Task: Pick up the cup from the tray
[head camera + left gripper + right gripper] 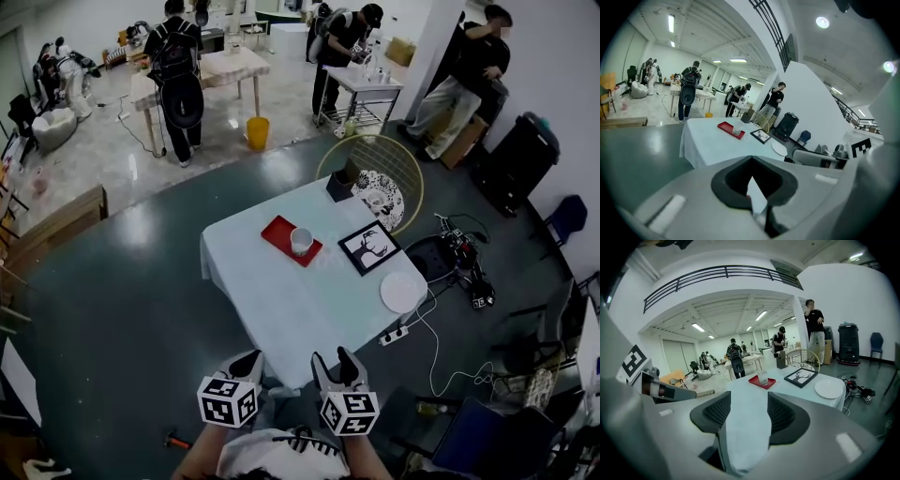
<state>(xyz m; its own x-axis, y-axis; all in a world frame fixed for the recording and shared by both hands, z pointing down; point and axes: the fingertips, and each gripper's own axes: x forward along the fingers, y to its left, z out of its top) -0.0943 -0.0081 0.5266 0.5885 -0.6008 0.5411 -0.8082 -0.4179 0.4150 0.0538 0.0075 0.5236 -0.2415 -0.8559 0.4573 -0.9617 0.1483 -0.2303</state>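
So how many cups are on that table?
1: the cup stands on the red tray, toward the far left of the white table. No other cup shows there.

No readable text, labels or numbers; only coded square markers (228, 401) on left gripper (248, 361) and right gripper (335, 361) cubes.
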